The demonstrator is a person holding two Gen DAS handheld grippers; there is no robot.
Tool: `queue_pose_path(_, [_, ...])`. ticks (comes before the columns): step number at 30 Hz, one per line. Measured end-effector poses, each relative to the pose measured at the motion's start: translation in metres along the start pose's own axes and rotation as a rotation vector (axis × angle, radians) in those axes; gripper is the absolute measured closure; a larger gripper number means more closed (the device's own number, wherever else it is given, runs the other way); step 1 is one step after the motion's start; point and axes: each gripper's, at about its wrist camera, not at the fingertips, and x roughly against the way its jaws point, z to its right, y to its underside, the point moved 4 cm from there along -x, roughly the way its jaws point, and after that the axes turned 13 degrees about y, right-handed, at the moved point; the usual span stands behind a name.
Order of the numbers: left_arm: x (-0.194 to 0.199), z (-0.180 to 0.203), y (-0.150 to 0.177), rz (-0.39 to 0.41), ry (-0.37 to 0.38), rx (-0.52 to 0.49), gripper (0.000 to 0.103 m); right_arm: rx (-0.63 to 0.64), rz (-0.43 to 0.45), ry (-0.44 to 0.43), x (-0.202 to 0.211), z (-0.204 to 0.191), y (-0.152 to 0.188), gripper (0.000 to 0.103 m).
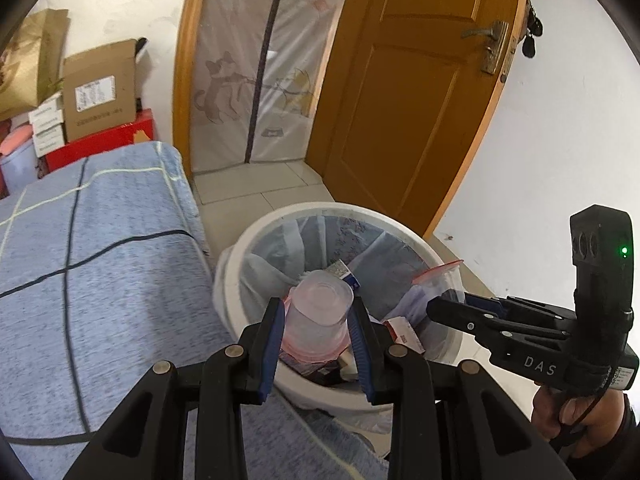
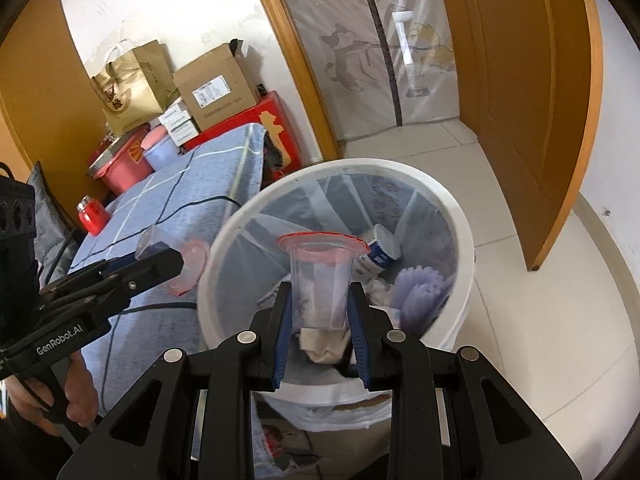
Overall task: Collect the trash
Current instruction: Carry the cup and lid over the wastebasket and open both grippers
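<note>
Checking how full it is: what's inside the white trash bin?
Inside the white trash bin: a clear liner, a white-and-blue container, purple ridged item, crumpled paper. Deeper trash is covered.

We look through two fisheye cameras, one behind each pair of tongs, both tilted downward and close over the round white plastic bin lined with a clear bag [image 1: 256, 236] [image 2: 460, 216]. The left view faces the open orange wooden door [image 1: 404, 100]; the right view sits further right and sees it too [image 2: 532, 120]. Both share the bin, the blue checked bedcover [image 1: 100, 260] [image 2: 192, 184] and the stacked cardboard boxes [image 1: 100, 92] [image 2: 216, 88], and each view catches the other tongs.
</note>
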Motion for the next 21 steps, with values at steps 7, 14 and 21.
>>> queue_pose_path(7, [-0.026,-0.003,-0.004,-0.032,0.012,-0.002,0.070,0.003,-0.027,0.017,-0.017,0.005,-0.004,0.074])
queue_pose_path(14, [-0.037,-0.008,-0.008,-0.038,0.016,0.004,0.061,0.030,-0.029,0.058,-0.026,0.008,-0.006,0.066])
queue_pose_path(21, [-0.031,-0.007,-0.006,-0.024,0.028,0.009,0.059,0.035,-0.012,0.065,-0.017,0.006,-0.004,0.061])
